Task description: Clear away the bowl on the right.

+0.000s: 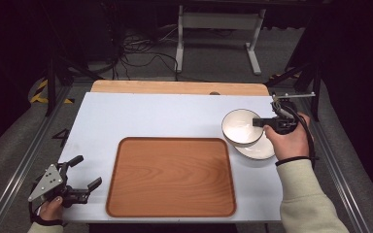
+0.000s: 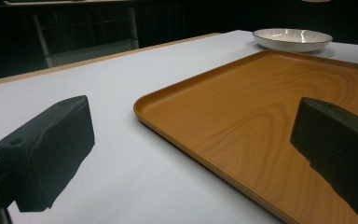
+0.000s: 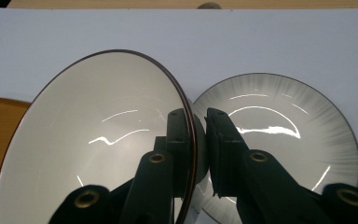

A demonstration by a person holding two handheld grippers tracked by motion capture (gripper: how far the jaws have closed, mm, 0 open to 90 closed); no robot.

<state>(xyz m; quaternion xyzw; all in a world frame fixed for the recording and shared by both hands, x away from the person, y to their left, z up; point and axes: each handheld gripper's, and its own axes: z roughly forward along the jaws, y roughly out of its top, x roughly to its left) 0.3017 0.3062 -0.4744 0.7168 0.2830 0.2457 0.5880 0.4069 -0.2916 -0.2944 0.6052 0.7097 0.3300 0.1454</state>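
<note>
I had the right gripper (image 1: pixel 261 122) clamped on the rim of the white glazed bowl (image 1: pixel 242 127), tilted just above the shallow white plate (image 1: pixel 264 150) right of the wooden tray (image 1: pixel 171 177). Nothing was on the tray yet. The left gripper (image 1: pixel 85 174) waited with jaws apart.

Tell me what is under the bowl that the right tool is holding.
A second dish sits on the white table under the lifted bowl. The bowl covers part of that dish, so that part is hidden.
</note>
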